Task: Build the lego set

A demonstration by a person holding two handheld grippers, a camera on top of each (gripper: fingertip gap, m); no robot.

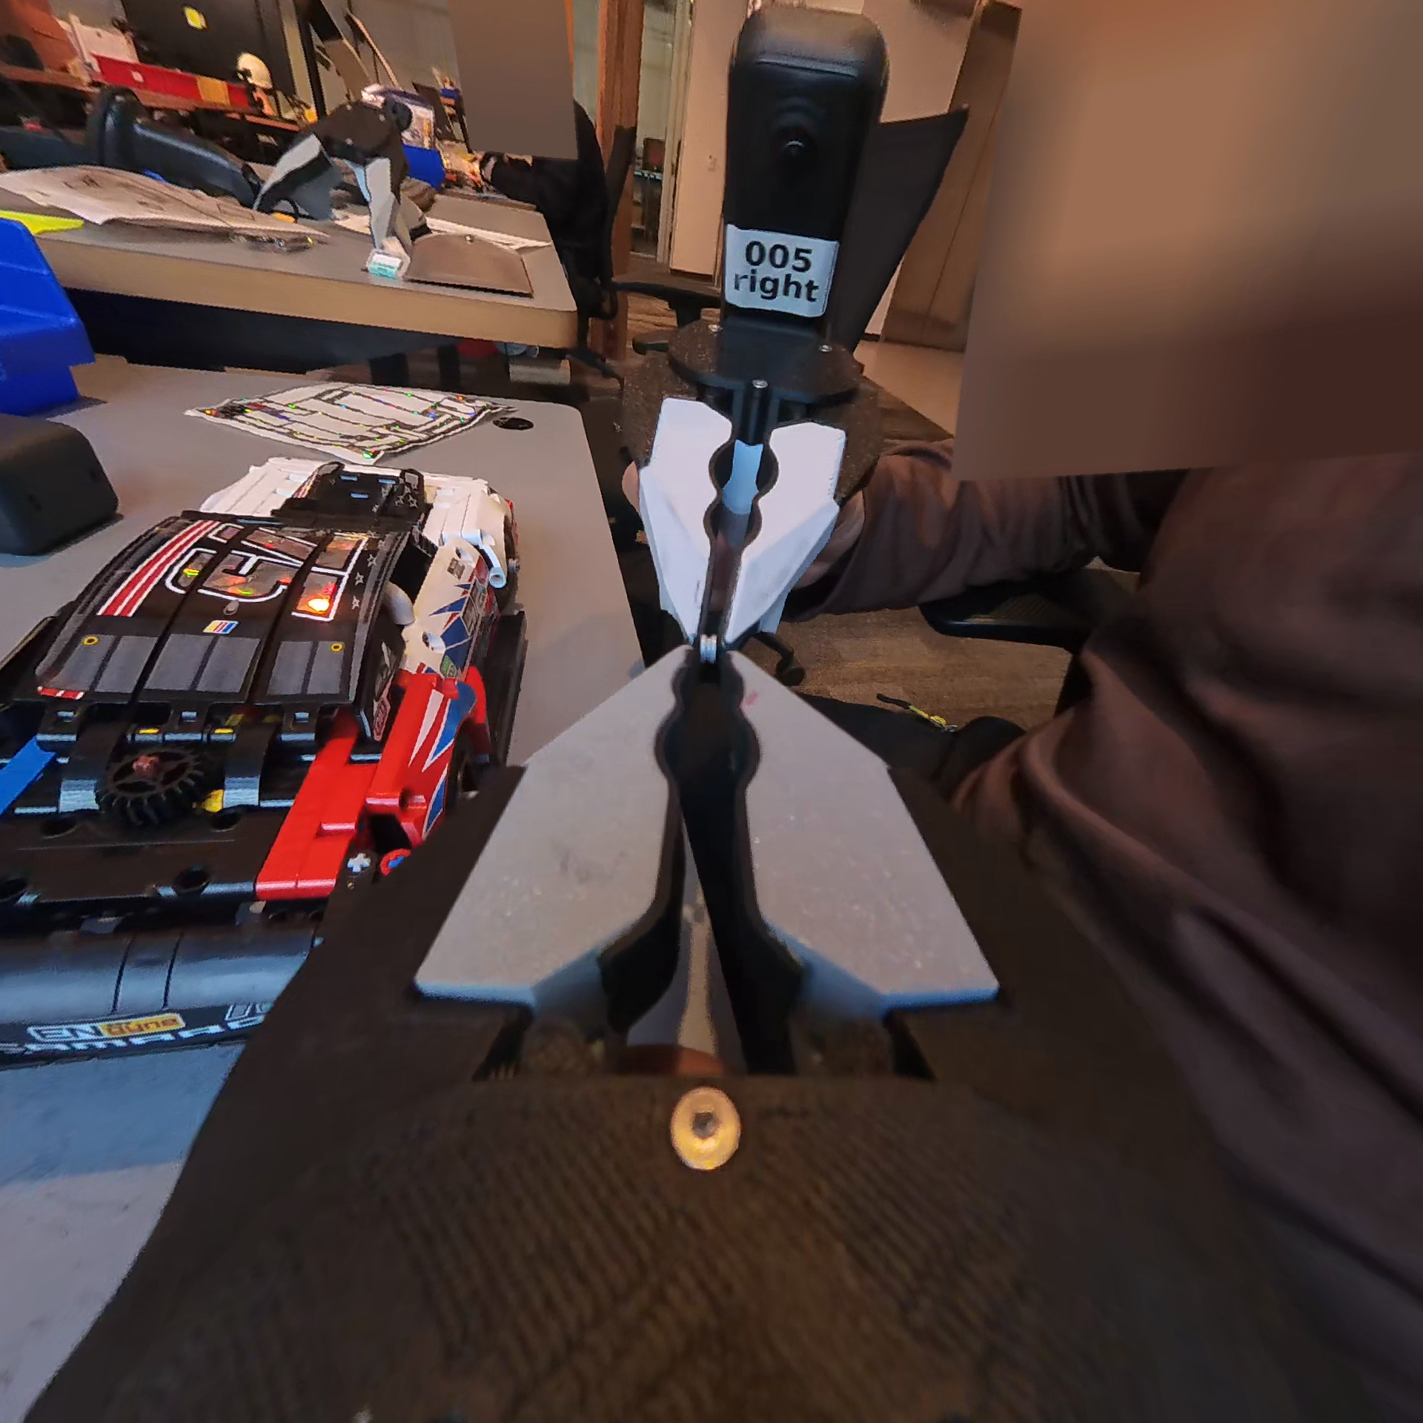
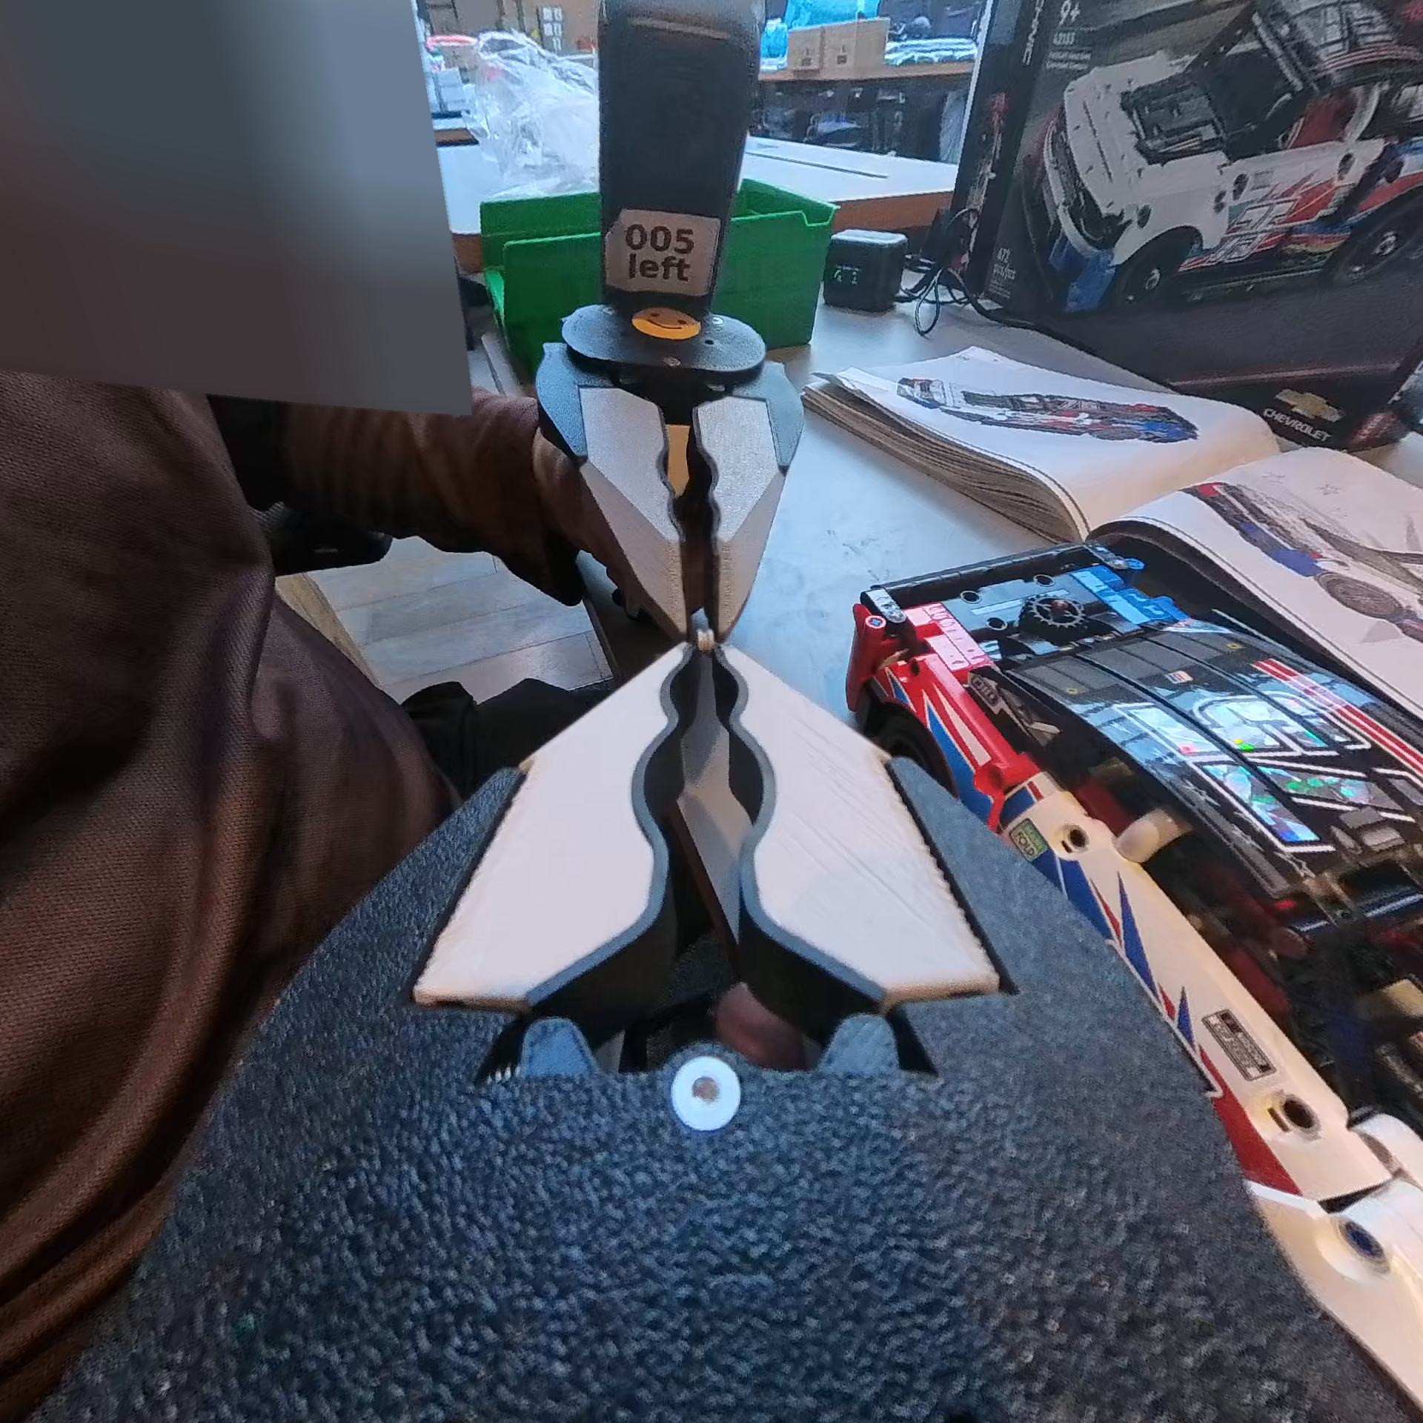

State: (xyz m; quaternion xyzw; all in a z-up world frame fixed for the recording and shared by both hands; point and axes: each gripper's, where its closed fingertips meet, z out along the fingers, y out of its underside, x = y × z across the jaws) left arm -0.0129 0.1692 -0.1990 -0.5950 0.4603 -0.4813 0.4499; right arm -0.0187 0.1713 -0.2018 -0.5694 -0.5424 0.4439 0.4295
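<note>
With both grippers meeting tip to tip off the worktop edge, a tiny pale grey round piece (image 1: 708, 645) sits pinched between them.

Left gripper (image 1: 704, 666) and right gripper (image 2: 704, 653) each have matte light-grey wedge fingers with wavy black inner edges, pressed nearly together at the tips; which one actually clamps the piece, cannot tell. Their bodies are coarse-textured black plastic with a central screw. Lego car (image 1: 262, 662) rests on the smooth grey worktop (image 1: 570, 585) beside the grippers: glossy black ribbed roof with holographic stickers, red and white side panels, black gear exposed at one end. Open instruction booklet (image 2: 1039, 439) lies flat past the car; the printed set box (image 2: 1201, 169) stands behind it, with a green plastic bin (image 2: 770, 262) nearby.
</note>
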